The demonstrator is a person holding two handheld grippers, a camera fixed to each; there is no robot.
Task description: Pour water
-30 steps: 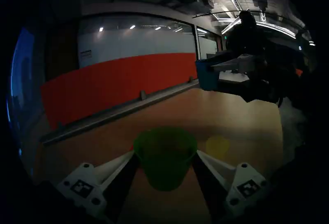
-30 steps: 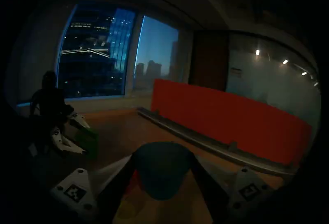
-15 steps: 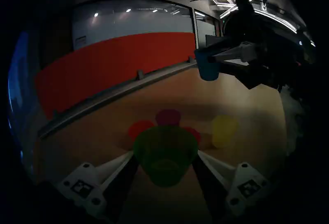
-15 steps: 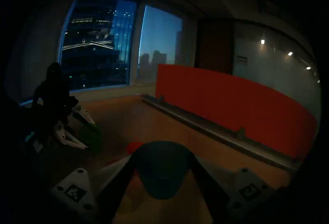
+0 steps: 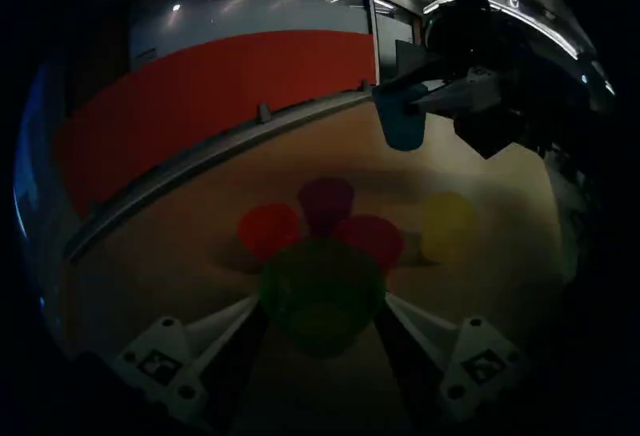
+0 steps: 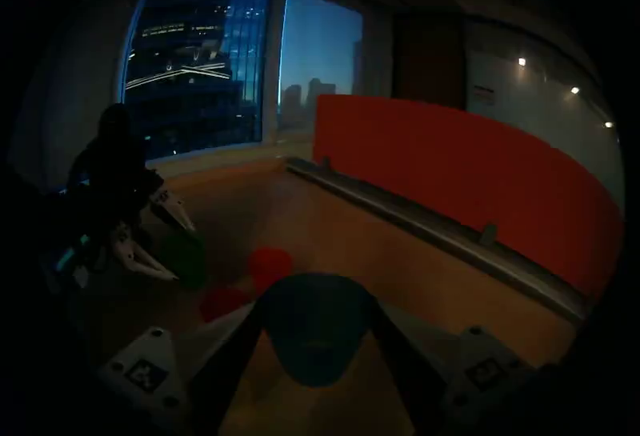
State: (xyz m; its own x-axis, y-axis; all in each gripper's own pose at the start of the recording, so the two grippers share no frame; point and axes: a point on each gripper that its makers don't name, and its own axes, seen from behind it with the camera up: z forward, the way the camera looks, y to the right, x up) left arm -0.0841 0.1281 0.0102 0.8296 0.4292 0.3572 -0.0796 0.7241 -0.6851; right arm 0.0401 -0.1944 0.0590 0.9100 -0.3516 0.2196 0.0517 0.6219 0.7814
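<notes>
My left gripper (image 5: 322,308) is shut on a green cup (image 5: 322,296), held above the wooden table (image 5: 200,220). Just beyond it stand two red cups (image 5: 268,228) (image 5: 370,238) and a purple cup (image 5: 326,196); a yellow cup (image 5: 446,224) is to the right. At the upper right the right gripper (image 5: 416,104) holds a blue cup (image 5: 400,120) in the air. In the right gripper view, my right gripper (image 6: 316,332) is shut on the blue cup (image 6: 316,324). The left gripper (image 6: 164,252) with the green cup (image 6: 186,258) is at the left; red cups (image 6: 270,264) (image 6: 222,302) stand between.
A red partition (image 5: 200,92) with a grey rail (image 5: 216,156) at its foot runs along the table's far edge. Large windows (image 6: 200,76) show a dusk skyline. A person's dark figure (image 6: 112,172) is behind the left gripper. The room is dim.
Both views have tilted downward, bringing the red, purple and yellow cups on the table into sight. Both cups stay gripped, and the blue cup now leans over.
</notes>
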